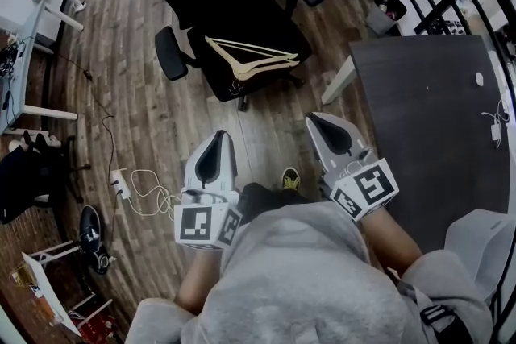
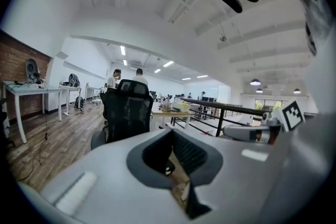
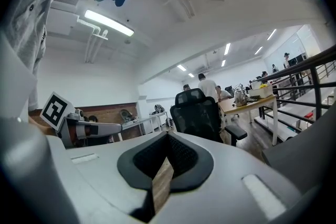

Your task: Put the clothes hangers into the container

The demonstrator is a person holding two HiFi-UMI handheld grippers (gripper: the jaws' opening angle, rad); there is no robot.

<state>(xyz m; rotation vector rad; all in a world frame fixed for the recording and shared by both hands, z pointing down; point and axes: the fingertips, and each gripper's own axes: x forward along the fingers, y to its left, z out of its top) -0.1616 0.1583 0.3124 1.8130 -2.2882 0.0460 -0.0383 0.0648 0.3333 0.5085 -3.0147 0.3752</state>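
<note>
Brown wood-plank floor [image 1: 153, 93] with a streaky grain runs under a black office chair [image 1: 242, 12] with a padded seat and curved armrests. Pale wooden clothes hangers [image 1: 254, 59], slim triangular frames stacked together, lie on the seat towards its front edge. A dark grey matte tabletop [image 1: 427, 117] stands to the chair's right, apart from it. The smooth white-shelled left gripper [image 1: 221, 134] and right gripper [image 1: 314, 119] hang over the floor short of the chair. Each has its black-lined fingers [image 2: 105, 176] closed together on nothing. The person's soft grey hoodie [image 1: 290, 278] fills the bottom edge.
</note>
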